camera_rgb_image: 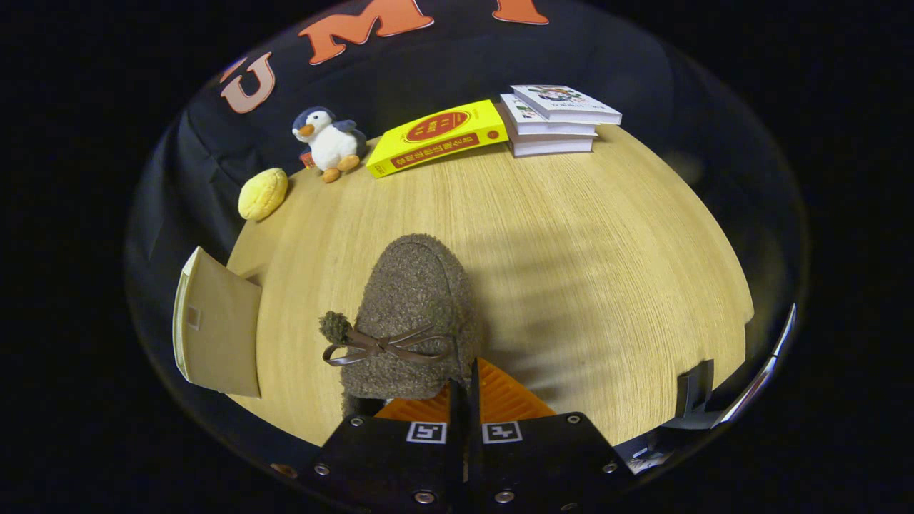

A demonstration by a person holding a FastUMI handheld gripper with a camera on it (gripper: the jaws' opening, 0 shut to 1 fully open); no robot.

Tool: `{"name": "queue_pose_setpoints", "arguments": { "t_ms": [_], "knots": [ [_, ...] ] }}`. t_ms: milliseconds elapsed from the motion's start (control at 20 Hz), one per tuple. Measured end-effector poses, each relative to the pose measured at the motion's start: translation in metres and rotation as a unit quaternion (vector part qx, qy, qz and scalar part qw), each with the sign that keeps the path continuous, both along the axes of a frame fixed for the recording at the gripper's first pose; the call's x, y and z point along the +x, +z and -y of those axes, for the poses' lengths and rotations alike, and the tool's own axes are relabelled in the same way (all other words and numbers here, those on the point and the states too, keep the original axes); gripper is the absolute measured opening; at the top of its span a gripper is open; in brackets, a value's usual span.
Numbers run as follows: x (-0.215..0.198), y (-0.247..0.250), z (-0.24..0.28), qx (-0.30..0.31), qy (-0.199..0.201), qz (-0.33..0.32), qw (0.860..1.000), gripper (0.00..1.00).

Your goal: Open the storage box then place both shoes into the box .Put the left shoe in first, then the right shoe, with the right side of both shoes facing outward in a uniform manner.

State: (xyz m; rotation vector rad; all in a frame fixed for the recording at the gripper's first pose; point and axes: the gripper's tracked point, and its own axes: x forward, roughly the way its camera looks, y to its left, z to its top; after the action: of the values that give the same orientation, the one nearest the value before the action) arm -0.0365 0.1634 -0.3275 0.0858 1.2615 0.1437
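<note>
Just ahead of my gripper (468,400), its fingers pinching the shoe (413,321) at the heel, the toe points away over the desk (585,235).

Gripper (468,396) in gripper view: the two orange fingers (500,400) are brought together, ribbed pads nearly meeting, with only a thin dark seam between them. The black finger carriages sit side by side, each with a square marker on top. A brown fuzzy shoe (414,321) hangs ahead of the tips, its heel edge apparently pinched between the pads; the contact itself is hidden behind the fingers, so the grip is likely, not confirmed.
</note>
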Motion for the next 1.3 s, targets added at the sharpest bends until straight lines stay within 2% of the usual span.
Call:
{"name": "queue_pose_setpoints", "arguments": {
  "t_ms": [300,800,1100,1300],
  "knots": [
    [0.006,0.069,-0.086,0.037,0.044,0.027,0.998,0.04],
    [-0.01,0.157,-0.285,0.113,0.145,0.047,0.982,0.04],
    [-0.02,0.158,-0.375,0.119,0.178,0.035,0.976,0.04],
    [-0.023,0.137,-0.405,0.101,0.185,0.025,0.977,0.04]
  ]
}}
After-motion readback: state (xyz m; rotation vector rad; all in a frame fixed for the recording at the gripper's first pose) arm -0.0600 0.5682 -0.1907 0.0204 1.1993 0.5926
